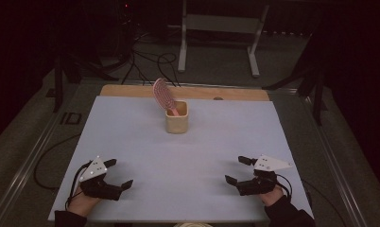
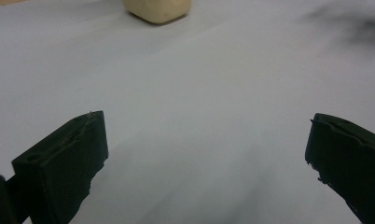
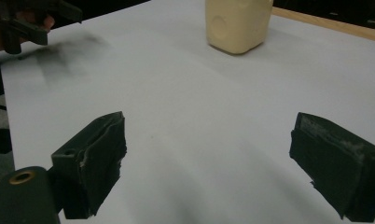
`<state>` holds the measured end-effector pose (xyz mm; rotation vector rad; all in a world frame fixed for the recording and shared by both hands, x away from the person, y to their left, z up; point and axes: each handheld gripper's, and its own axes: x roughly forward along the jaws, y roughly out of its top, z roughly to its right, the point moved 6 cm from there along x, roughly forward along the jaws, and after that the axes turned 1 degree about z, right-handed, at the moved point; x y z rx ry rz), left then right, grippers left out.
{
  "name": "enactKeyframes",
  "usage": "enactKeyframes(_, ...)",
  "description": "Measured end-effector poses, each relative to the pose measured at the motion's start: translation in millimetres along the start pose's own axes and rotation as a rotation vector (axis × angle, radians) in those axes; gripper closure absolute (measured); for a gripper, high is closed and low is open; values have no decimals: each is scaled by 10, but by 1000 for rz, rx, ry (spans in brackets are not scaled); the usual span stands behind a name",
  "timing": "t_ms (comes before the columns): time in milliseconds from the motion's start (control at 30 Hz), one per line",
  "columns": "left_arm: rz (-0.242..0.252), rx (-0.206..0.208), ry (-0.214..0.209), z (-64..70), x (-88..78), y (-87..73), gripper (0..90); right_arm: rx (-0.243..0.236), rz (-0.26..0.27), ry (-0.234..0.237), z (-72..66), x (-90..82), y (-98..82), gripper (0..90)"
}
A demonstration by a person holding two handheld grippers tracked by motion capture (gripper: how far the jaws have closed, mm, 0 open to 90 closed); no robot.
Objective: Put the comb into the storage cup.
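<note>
A desk [image 1: 131,142] covered by a pale sheet carries a cream-coloured square cup [image 1: 177,117] toward its far middle, and a pink hairbrush [image 1: 163,96] stands in the cup, handle down inside and bristled head leaning up and to the left above the rim. At the near edge the left claw [image 1: 118,173] and the right claw [image 1: 236,170] sit well apart from each other and from the cup, each held in a hand that comes in from the bottom of the high view. Both claws are spread wide with nothing between the jaws; the bare sheet shows in the gap. In the left gripper view the left claw [image 2: 206,140] points toward the cup [image 2: 158,10], whose lower part alone shows at the top edge. In the right gripper view the right claw [image 3: 209,140] faces the cup [image 3: 238,23], cut off at the top so the brush is out of frame, and the left claw [image 3: 34,21] appears dimly in the upper corner.
</note>
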<state>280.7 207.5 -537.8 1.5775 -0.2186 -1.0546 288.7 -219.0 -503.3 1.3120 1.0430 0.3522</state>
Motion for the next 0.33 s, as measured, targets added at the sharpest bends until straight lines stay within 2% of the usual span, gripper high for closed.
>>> enactKeyframes(100,1,-23,5,-6,5,1,1,-1,4,-6,27,-12,-1,103)
enactKeyframes(333,0,-8,0,24,21,2,1,0,0,-6,29,-7,-12,103)
